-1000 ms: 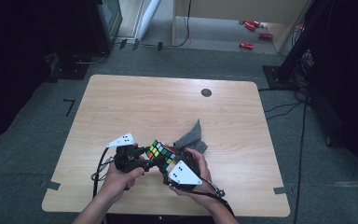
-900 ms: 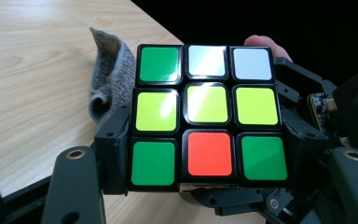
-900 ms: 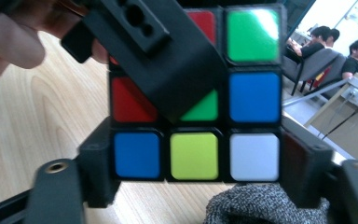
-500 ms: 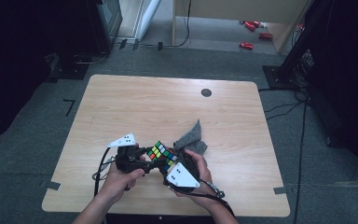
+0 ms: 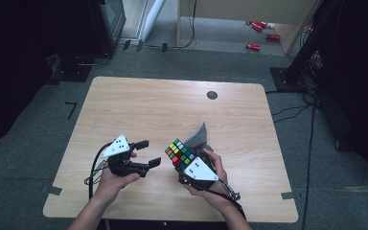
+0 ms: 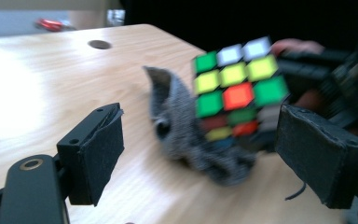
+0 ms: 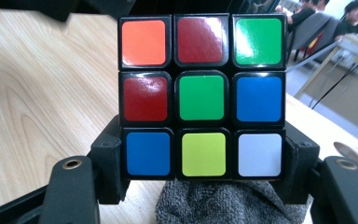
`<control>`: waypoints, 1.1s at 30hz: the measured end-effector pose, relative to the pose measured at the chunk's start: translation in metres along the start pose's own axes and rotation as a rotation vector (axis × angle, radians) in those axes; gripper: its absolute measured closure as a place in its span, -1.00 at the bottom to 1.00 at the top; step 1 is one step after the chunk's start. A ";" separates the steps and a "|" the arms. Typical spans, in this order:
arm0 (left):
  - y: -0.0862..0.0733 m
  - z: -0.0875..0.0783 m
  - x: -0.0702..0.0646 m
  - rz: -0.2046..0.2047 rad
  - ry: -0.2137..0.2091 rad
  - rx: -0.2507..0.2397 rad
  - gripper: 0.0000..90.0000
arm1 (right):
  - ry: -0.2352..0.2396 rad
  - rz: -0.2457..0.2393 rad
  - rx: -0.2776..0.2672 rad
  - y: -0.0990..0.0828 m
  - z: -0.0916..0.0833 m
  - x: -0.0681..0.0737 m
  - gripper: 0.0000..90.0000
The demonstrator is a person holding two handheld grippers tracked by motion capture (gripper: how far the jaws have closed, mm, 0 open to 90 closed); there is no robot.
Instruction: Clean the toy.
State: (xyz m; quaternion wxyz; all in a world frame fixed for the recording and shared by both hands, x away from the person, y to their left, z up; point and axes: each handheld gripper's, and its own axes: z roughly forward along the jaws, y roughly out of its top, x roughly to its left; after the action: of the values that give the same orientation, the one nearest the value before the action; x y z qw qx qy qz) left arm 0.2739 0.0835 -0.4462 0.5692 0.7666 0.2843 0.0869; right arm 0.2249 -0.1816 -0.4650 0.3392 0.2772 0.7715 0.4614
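Observation:
A scrambled puzzle cube [image 5: 179,152] [image 7: 202,95] is held off the table, and my right gripper [image 5: 188,165] [image 7: 203,175] is shut on its lower row. In the left gripper view the cube [image 6: 237,86] hangs over a crumpled grey cloth [image 6: 186,128] [image 5: 199,136] that lies on the wooden table [image 5: 172,105]. My left gripper [image 5: 146,153] [image 6: 209,158] stands open to the left of the cube, its pads [image 6: 95,151] apart with nothing between them. The cloth [image 7: 223,205] shows below the cube in the right gripper view.
A dark round hole [image 5: 212,95] sits in the table near its far edge. Red objects [image 5: 256,36] lie on the floor beyond the table. Black stands and cables [image 5: 292,72] are on the floor at the right.
The left gripper has drawn back to the left, away from the cube, and its jaws are now apart. The right gripper still holds the cube.

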 end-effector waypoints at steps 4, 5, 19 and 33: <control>-0.010 0.005 -0.006 0.158 0.100 0.018 -0.65 | 0.038 0.093 0.008 0.008 -0.006 -0.009 -0.23; -0.013 0.007 -0.010 0.196 0.123 0.021 -0.65 | 0.051 0.121 0.009 0.010 -0.008 -0.010 -0.23; -0.025 0.025 -0.058 0.500 0.219 -0.011 -0.65 | 0.239 0.410 0.050 0.034 -0.015 -0.011 -0.24; -0.033 0.026 -0.067 0.689 0.255 -0.098 -0.29 | 0.330 0.488 0.215 0.042 -0.007 -0.002 -0.24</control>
State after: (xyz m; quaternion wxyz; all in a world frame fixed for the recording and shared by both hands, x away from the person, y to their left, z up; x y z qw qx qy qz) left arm 0.2197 0.0323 -0.4726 0.5025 0.7722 0.0738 0.3817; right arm 0.2257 -0.1690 -0.4248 0.0575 0.4098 0.7711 0.4839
